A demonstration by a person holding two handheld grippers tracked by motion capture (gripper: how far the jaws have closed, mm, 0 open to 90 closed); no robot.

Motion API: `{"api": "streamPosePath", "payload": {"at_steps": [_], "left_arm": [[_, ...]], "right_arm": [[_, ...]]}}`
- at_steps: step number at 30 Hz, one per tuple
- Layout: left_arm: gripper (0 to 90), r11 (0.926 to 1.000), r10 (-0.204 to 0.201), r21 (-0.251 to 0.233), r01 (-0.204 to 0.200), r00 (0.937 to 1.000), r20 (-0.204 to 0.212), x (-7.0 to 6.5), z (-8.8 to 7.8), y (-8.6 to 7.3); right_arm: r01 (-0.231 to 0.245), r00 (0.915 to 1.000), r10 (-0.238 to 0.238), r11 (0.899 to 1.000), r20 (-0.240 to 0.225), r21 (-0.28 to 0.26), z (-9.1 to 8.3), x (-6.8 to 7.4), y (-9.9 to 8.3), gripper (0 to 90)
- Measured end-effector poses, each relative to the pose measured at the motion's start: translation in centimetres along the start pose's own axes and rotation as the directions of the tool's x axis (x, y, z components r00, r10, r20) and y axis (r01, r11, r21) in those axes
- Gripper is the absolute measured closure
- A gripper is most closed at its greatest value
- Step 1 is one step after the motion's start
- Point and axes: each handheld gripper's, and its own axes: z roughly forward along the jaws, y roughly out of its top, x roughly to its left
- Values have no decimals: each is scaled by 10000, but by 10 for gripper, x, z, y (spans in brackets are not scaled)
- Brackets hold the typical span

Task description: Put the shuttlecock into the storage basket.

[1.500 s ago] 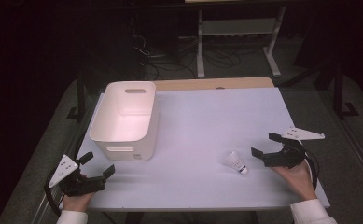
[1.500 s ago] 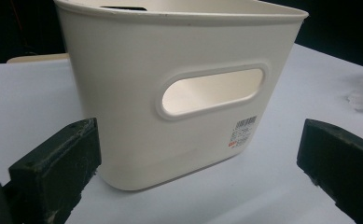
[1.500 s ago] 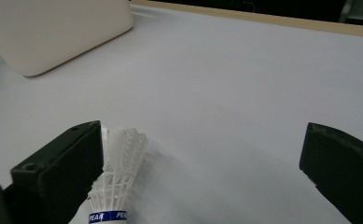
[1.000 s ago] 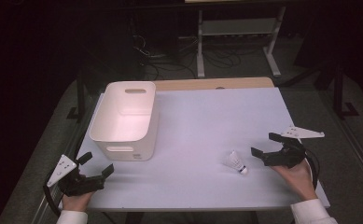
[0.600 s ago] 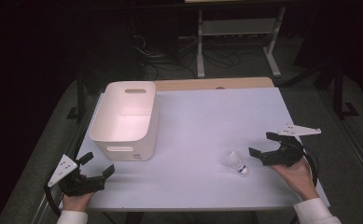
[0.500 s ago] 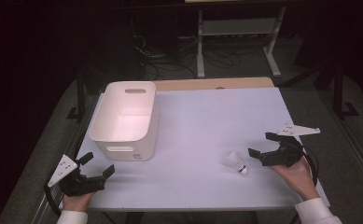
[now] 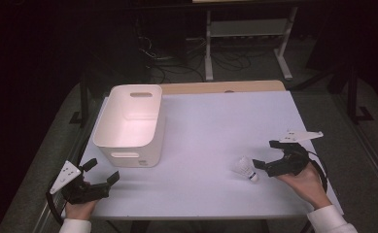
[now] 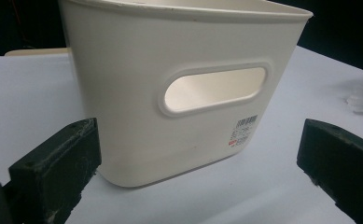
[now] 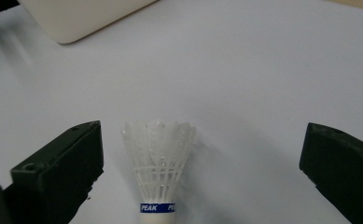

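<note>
A white plastic shuttlecock (image 7: 245,169) with a blue band lies on the white table (image 7: 215,121) at the front right. My right gripper (image 7: 266,154) is just right of it and open. In the right gripper view the shuttlecock (image 9: 158,163) lies between the spread jaws of that gripper (image 9: 202,163), nearer the left jaw, skirt pointing away. A white bin (image 7: 128,124) with handle slots stands at the left. My left gripper (image 7: 102,170) is open at the front left, just short of the bin. The left gripper (image 8: 200,158) faces the bin's (image 8: 170,93) near end wall.
A wooden strip (image 7: 220,86) runs along the table's far edge. Beyond it, a metal desk frame (image 7: 245,29) and cables stand on the dark floor. The table's edges lie close to both hands.
My right gripper has crept left toward the shuttlecock, which has stayed put. The left gripper and the bin have not moved.
</note>
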Motion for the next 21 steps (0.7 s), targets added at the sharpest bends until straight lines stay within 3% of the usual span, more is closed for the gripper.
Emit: {"api": "streamPosePath", "payload": {"at_steps": [10, 21], "left_arm": [[0, 10000, -5, -37, 5, 10000, 11, 0, 0, 0], [0, 10000, 20, -34, -20, 10000, -10, 0, 0, 0]], "right_arm": [[171, 9997, -164, 9990, -192, 405, 4, 12, -2, 0], [-16, 9998, 31, 9965, -180, 841, 8, 12, -12, 0]]}}
